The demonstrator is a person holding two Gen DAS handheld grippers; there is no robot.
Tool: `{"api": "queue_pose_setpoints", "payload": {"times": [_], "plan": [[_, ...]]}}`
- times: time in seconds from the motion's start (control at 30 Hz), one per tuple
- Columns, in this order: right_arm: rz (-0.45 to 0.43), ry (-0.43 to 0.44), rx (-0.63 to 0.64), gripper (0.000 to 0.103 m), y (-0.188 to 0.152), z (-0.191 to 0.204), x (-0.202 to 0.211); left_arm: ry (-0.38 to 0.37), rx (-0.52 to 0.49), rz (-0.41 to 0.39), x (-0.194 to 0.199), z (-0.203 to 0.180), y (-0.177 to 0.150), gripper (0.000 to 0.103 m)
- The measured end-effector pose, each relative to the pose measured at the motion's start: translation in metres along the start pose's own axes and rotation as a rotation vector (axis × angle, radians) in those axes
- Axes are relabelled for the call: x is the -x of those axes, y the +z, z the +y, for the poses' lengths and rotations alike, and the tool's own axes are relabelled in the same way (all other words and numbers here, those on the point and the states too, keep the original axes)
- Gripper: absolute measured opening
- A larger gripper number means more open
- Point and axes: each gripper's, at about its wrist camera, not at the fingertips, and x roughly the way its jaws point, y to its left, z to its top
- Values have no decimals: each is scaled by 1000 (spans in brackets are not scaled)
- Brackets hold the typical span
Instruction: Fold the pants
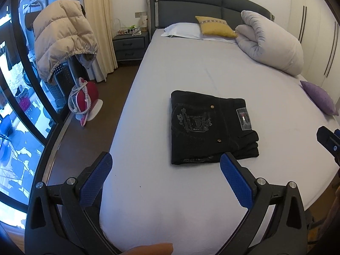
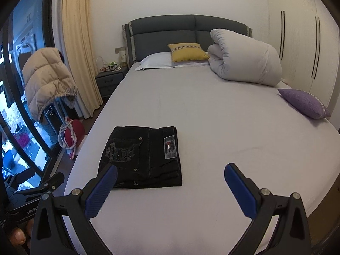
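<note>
your bed (image 1: 191, 68) fills most of both views, its pale sheet running up to the dark grey headboard (image 1: 191, 4). at the head end on the right side sits a rolled grey duvet (image 1: 272, 40), touching the yellow cushion (image 1: 215, 26) that leans on a white pillow (image 1: 182, 30). a purple cushion (image 2: 303, 103) lies at the bed's right edge, well apart from everything else. off the left edge, a beige puffer jacket (image 1: 61, 40) hangs over a rack, and a grey nightstand (image 1: 129, 45) stands beside the headboard.

the black pants (image 1: 212, 127) lie folded into a flat rectangle on the sheet, nearer the foot end and the left edge than the head, back pocket embroidery and waistband label facing up.

your left gripper (image 1: 165, 159) hangs above the foot end with its jaws spread wide and nothing between them; its right finger overlaps the near corner of the pants in the view, though you cannot tell whether it touches. your right gripper (image 2: 171, 171) is likewise wide apart and holding nothing, its left finger overlapping the near left corner of the pants.
</note>
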Motion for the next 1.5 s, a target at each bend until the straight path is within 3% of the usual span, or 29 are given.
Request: {"api": "queue_pose_setpoints", "payload": {"times": [1.5], "plan": [[62,5,20,103,-11,13,-12,2,12,12,-8,-2,-8,103]]}}
